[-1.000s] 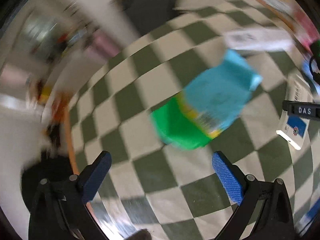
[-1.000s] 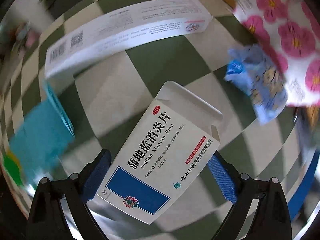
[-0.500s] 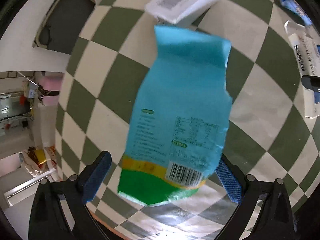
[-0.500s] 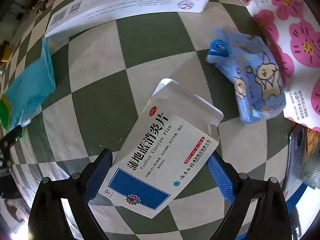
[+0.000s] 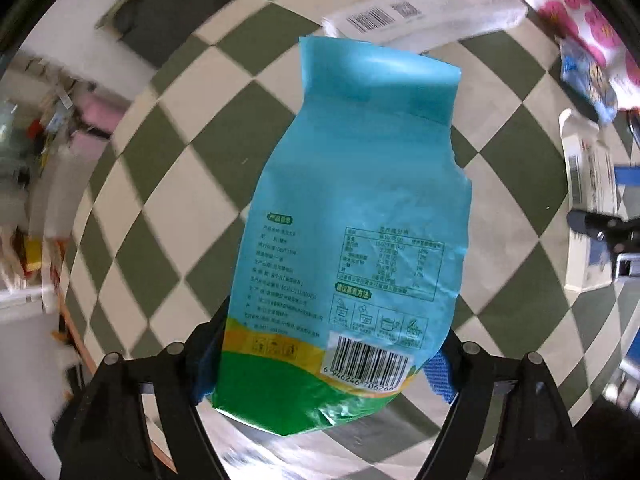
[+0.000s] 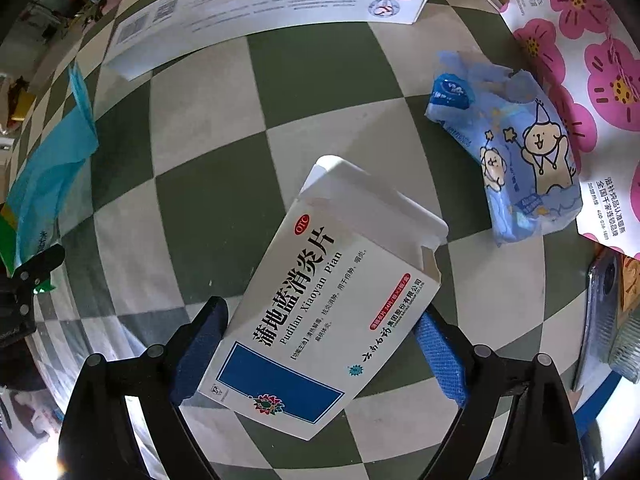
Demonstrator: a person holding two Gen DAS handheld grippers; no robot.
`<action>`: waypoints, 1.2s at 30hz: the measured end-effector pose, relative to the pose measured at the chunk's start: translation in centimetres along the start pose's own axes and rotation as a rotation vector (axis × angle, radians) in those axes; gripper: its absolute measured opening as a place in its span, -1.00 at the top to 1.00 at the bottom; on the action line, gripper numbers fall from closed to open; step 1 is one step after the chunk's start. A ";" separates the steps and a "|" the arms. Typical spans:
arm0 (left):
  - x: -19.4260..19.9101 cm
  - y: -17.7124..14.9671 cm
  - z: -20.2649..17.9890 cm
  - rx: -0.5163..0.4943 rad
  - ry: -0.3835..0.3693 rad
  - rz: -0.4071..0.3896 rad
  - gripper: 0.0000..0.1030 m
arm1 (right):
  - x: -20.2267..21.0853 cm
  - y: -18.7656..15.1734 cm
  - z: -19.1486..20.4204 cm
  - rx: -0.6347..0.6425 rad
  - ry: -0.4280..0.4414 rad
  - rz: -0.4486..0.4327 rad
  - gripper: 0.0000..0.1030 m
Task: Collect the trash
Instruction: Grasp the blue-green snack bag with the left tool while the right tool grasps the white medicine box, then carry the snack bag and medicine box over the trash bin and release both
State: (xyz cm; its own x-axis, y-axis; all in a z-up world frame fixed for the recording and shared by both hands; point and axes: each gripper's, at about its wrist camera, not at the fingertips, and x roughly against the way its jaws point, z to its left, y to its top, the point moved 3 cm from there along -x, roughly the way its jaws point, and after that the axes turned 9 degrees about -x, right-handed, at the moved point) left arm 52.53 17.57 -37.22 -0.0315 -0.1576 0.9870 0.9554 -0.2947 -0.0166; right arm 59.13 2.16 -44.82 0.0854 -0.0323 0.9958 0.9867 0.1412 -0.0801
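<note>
A blue and green food pouch [image 5: 352,200] hangs lengthwise between the fingers of my left gripper [image 5: 322,368]. Its jaws are closing, and both blue pads touch the pouch's lower edges. In the right wrist view the pouch [image 6: 48,168] shows at the far left. My right gripper [image 6: 318,350] holds a white and blue medicine box [image 6: 320,312] slantwise, with its end flap open. The jaws are closing a little on it. The same box [image 5: 588,208] appears at the right edge of the left wrist view.
On the green and white checkered cloth [image 6: 208,128] lie a long white carton [image 6: 260,8], a blue cartoon tissue pack [image 6: 516,152] and a white package with pink flowers [image 6: 580,60]. A silvery flat device [image 6: 604,304] lies at the right. The table's edge [image 5: 68,320] runs at the left.
My left gripper came down over the pouch and its pads closed in onto the edges. The medicine box stayed fixed between the right pads while the table shifted behind it.
</note>
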 end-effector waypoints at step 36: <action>11.7 -35.0 -8.9 0.670 0.007 -0.324 -0.50 | 11.3 -27.1 4.0 0.212 0.153 -0.279 -0.69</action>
State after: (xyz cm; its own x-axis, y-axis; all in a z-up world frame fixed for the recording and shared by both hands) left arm 16.09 17.69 -26.48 -0.3419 -0.1669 0.9248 0.8723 0.3098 0.3784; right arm 32.84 1.96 -31.23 -0.1473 -0.2433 0.9587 0.9259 0.3070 0.2202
